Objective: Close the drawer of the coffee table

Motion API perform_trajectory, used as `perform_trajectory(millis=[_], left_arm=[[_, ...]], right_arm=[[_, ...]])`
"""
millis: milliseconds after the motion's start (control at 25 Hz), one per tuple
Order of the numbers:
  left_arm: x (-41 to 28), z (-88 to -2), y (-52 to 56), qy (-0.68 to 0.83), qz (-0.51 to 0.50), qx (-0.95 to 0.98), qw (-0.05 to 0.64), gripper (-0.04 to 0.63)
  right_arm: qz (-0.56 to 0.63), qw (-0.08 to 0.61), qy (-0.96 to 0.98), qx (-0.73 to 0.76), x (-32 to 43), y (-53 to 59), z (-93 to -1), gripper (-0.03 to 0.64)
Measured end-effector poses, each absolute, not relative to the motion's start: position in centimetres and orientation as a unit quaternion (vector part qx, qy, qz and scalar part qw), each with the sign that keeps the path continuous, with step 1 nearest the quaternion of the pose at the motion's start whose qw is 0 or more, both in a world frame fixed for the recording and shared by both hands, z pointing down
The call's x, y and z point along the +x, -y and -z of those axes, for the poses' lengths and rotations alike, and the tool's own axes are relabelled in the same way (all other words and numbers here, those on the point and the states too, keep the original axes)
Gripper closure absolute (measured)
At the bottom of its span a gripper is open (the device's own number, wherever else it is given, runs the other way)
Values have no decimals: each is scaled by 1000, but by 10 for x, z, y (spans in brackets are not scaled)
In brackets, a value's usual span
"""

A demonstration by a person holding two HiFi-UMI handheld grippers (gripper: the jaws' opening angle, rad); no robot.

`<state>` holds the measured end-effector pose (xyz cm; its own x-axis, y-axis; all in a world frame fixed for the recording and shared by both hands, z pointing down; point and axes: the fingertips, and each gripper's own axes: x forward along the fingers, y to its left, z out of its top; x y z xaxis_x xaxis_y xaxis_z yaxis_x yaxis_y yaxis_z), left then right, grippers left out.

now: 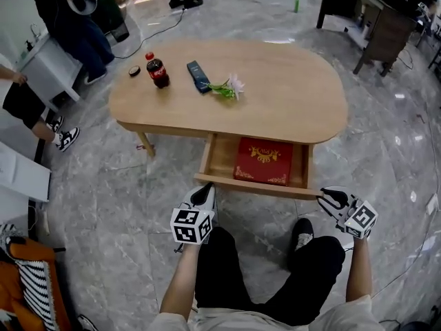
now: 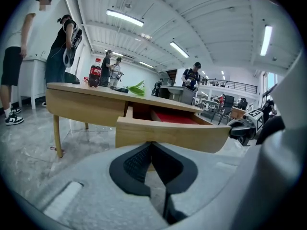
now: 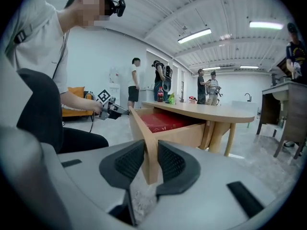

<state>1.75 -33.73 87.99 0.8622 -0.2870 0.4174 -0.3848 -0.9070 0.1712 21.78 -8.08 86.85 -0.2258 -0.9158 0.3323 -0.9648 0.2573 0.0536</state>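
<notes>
Drawer (image 1: 255,186) open — right hand-held gripper (image 3: 149,147) clamps its front edge; left hand-held gripper (image 2: 152,145) closed, touching it.

Oval wooden tabletop (image 1: 289,88) on a grey marble floor (image 1: 103,185), drawer (image 1: 255,183) pulled out.
On its left half: an upright cola bottle (image 1: 157,71), a small dark disc (image 1: 134,70) just left of it, a dark flat box (image 1: 199,76) to its right, then a flower (image 1: 229,87) lying down.
</notes>
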Motion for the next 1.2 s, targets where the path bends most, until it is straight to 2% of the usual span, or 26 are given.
perform_trajectory(millis=[720, 1200], left_arm=[[56, -879, 363, 186, -181, 957, 128, 586], [79, -878, 380, 209, -172, 954, 125, 586]], right_arm=[[-87, 155, 768, 615, 263, 111, -866, 515], [-71, 135, 770, 619, 286, 128, -863, 512]])
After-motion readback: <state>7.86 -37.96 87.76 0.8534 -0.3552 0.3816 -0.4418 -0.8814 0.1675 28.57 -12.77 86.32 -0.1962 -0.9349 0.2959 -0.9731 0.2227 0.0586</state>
